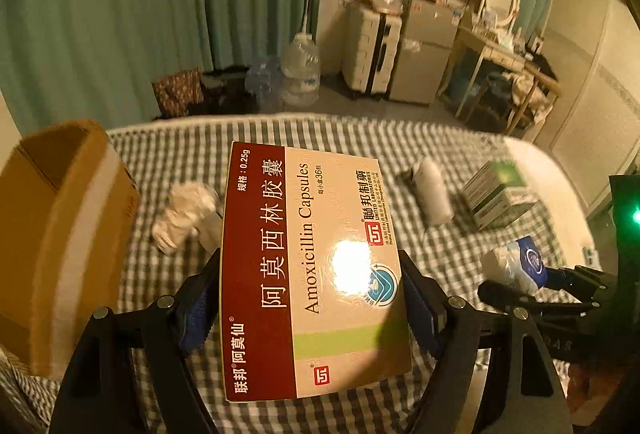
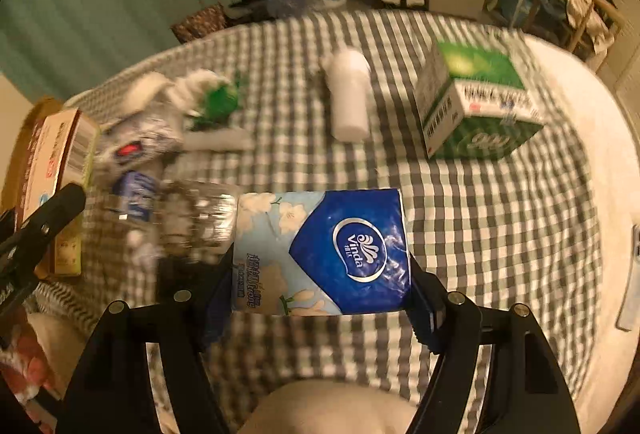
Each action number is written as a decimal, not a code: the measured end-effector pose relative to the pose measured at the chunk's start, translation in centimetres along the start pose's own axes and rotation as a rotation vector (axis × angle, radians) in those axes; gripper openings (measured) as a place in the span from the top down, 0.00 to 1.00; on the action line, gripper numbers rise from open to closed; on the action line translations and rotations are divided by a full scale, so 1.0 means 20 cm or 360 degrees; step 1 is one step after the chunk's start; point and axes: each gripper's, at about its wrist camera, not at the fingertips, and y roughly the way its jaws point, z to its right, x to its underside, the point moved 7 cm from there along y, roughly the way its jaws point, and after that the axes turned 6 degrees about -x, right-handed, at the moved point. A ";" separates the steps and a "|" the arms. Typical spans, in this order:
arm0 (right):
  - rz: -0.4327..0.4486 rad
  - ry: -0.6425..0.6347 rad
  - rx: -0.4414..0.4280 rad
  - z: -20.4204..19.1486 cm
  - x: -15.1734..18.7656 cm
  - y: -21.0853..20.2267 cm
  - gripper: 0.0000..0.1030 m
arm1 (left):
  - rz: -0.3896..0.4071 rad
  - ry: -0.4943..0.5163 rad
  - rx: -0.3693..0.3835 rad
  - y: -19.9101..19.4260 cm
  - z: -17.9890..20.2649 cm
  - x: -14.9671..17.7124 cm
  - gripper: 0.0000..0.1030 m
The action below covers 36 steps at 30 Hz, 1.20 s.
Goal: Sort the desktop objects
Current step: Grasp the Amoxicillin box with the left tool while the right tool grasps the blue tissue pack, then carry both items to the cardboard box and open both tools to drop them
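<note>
My left gripper (image 1: 310, 294) is shut on an Amoxicillin capsule box (image 1: 312, 266), red and cream, and holds it flat above the checked cloth (image 1: 460, 250). The box also shows in the right wrist view (image 2: 60, 154), at the far left. My right gripper (image 2: 320, 294) is shut on a blue Vinda tissue pack (image 2: 324, 250) and holds it above the cloth. In the left wrist view the tissue pack (image 1: 520, 266) and the right gripper (image 1: 568, 286) appear at the right.
A brown cardboard box (image 1: 60, 234) stands at the left. On the cloth lie a white bottle (image 2: 348, 98), a green and white carton (image 2: 476, 102), crumpled wrappers (image 2: 160, 114), a clear plastic bottle (image 2: 176, 218) and a green item (image 2: 216, 102).
</note>
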 end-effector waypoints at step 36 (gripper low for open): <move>-0.0092 -0.0640 -0.0779 -2.06 -0.18 -0.05 0.29 | 0.0098 -0.0479 -0.0382 -0.23 -1.79 -0.02 0.23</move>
